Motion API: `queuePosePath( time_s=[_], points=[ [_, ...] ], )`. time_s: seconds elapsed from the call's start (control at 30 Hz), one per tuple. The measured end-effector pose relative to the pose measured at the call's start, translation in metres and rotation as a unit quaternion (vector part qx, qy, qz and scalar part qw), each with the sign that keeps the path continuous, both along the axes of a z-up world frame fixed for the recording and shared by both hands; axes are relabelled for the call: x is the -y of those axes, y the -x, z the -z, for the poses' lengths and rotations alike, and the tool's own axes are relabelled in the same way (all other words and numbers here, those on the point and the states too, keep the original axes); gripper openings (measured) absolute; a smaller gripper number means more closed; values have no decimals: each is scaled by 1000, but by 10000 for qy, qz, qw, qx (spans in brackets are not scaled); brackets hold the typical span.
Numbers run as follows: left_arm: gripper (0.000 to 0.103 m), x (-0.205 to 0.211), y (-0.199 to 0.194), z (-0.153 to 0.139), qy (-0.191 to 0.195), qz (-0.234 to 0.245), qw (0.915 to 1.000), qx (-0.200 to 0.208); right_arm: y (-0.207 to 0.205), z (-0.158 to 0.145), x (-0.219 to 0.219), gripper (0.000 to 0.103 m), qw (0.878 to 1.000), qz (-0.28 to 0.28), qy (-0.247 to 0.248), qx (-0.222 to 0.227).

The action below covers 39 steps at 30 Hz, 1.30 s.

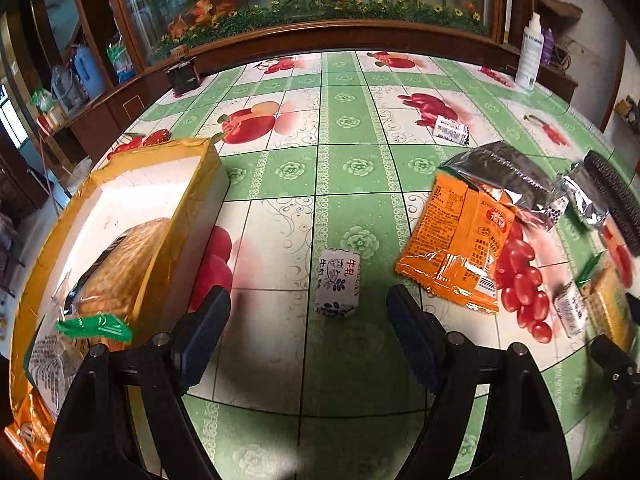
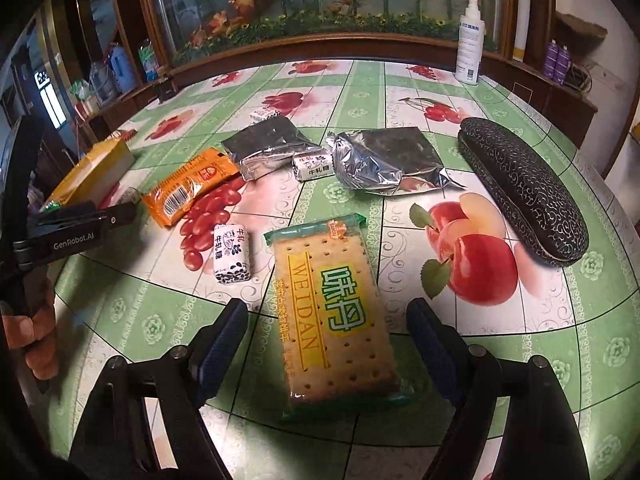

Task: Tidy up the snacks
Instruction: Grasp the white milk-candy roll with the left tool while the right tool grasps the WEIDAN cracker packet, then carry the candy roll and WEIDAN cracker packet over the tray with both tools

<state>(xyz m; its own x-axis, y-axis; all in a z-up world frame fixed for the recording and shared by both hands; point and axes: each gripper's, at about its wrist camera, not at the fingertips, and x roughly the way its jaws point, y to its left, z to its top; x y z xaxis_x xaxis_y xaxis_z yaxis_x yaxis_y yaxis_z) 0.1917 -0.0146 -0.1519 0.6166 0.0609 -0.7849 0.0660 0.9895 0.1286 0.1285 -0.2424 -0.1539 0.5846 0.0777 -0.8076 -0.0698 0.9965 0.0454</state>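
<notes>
At the left edge of the desk (image 1: 348,152), covered by a green cloth printed with fruit, stands one open box (image 1: 132,216) with yellow walls and a white floor; inside it lie one bagged bread (image 1: 116,268) and part of an orange packet (image 1: 30,432) at its near end. Just right of the box the left gripper (image 1: 308,304) hangs over the desk with its jaws spread wide and nothing between its pads; one small white nougat candy (image 1: 337,282) lies on the cloth just beyond the gap, untouched.

Further right comes one orange snack packet (image 2: 188,192) lying flat, then two silver foil pouches (image 2: 270,148) and (image 2: 390,160). Four white nougat candies can be counted in all: the one by the left gripper, one beside the orange packet (image 2: 233,254), one between the two foil pouches (image 2: 312,166), and one farther back (image 2: 262,114).

The right gripper (image 2: 328,320) is also open wide, gripping nothing; one green-edged cracker pack (image 2: 334,312) marked WEIDAN lies lengthwise on the desk in the gap between its fingers (image 2: 224,336), and whether either pad touches it cannot be told.

To the right rests one long black patterned case (image 2: 524,190), closed. Behind it, at the far edge, stands one white spray bottle (image 2: 470,42).
</notes>
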Motion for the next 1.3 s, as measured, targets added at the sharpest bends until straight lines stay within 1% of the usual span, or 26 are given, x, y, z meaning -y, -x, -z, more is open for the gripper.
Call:
queuePosePath(
  time_s=[0.1, 0.17, 0.2, 0.23, 0.3, 0.33, 0.4, 0.43, 0.5, 0.53, 0.7, 0.77, 0.87, 0.97, 1.1, 1.17, 1.3],
  points=[
    [81, 2, -4, 0, 89, 59, 9999, -25, -3, 1, -3, 80, 9999, 3, 139, -3],
    [81, 3, -8, 0, 128, 58, 9999, -36, -4, 1, -5, 75, 9997, 21, 242, 7],
    [80, 3, -9, 0, 176, 64, 9998, -50, -3, 1, -6, 70, 9996, 31, 286, 19],
    [79, 3, -10, 0, 225, 88, 9997, -53, -3, 0, -6, 67, 9996, 30, 291, 31],
    [72, 4, -10, 0, 331, 149, 9993, -58, -3, -1, -5, 62, 9995, 49, 310, 55],
    [69, 5, -9, 0, 374, 181, 9991, -58, -3, -1, -5, 57, 9995, 61, 306, 67],
    [53, 5, -9, 0, 584, 284, 9978, -90, -3, -2, -4, 48, 9994, 99, 323, 96],
    [49, 5, -10, 0, 674, 314, 9972, -102, -3, -2, -3, 48, 9994, 111, 308, 94],
    [23, 7, -8, -1, 668, 372, 9970, -84, -3, -2, -3, 48, 9994, 133, 298, 103],
    [17, 8, -7, -1, 713, 425, 9965, -95, -2, -2, -2, 48, 9995, 147, 275, 104],
    [16, 6, 3, -2, 783, 479, 9957, -90, 5, -6, 0, 48, 9997, 187, 83, 160],
    [16, 2, 9, -4, 964, 492, 9941, -101, 10, -11, 1, 48, 9996, 200, 25, 215],
    [16, -4, 23, -10, 1074, 447, 9932, -20, 18, -20, 1, 48, 9992, 216, -97, 317],
    [16, -15, 38, -19, 1272, 411, 9910, 65, 26, -30, -4, 48, 9987, 187, -212, 419],
    [16, -28, 62, -32, 1425, 330, 9890, 202, 36, -43, -15, 48, 9979, 53, -350, 538],
    [16, -33, 72, -38, 1428, 262, 9890, 275, 40, -49, -27, 48, 9976, -72, -367, 585],
    [16, -43, 90, -54, 1314, 75, 9900, 511, 44, -56, -51, 48, 9969, -319, -377, 613]
  ],
)
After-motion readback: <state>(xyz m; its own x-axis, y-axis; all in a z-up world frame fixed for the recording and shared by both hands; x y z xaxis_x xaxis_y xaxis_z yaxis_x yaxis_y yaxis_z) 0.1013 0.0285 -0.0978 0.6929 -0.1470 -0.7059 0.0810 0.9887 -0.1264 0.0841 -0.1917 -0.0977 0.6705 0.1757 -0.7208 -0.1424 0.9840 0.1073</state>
